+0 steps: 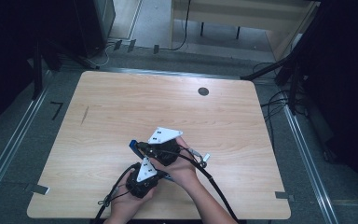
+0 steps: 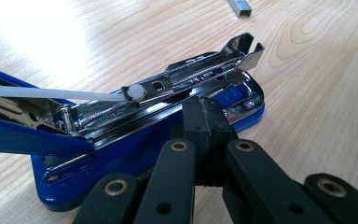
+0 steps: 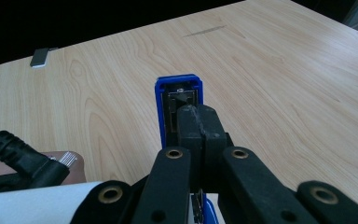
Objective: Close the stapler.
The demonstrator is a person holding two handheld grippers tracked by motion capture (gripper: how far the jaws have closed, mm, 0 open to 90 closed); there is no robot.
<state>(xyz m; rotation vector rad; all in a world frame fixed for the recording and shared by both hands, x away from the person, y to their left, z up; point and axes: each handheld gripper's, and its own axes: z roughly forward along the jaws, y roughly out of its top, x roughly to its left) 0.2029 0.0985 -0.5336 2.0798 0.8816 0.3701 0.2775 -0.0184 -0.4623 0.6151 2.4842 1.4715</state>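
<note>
A blue stapler (image 2: pixel 135 154) lies swung open on the wooden table (image 1: pixel 121 102), its chrome staple channel (image 2: pixel 200 70) bare and a white plastic pusher rod (image 2: pixel 51 94) slanting across it. My left gripper (image 2: pixel 205 116) is shut, its tips resting against the stapler's base beside the channel. In the right gripper view the stapler's blue lid (image 3: pixel 161 107) runs away from me, and my right gripper (image 3: pixel 196 123) is shut with its tips lying on the lid's inner side. From above, both hands huddle at the table's near middle: left gripper (image 1: pixel 154 175), right gripper (image 1: pixel 143 147), the lid's blue tip (image 1: pixel 133 144) poking out leftward.
A short strip of staples (image 2: pixel 240 7) lies loose beyond the stapler's front end. A round dark grommet (image 1: pixel 203 91) sits at the far side of the table. Tape tabs (image 1: pixel 39 189) mark the near corners. Black cables (image 1: pixel 214 182) trail toward the near edge.
</note>
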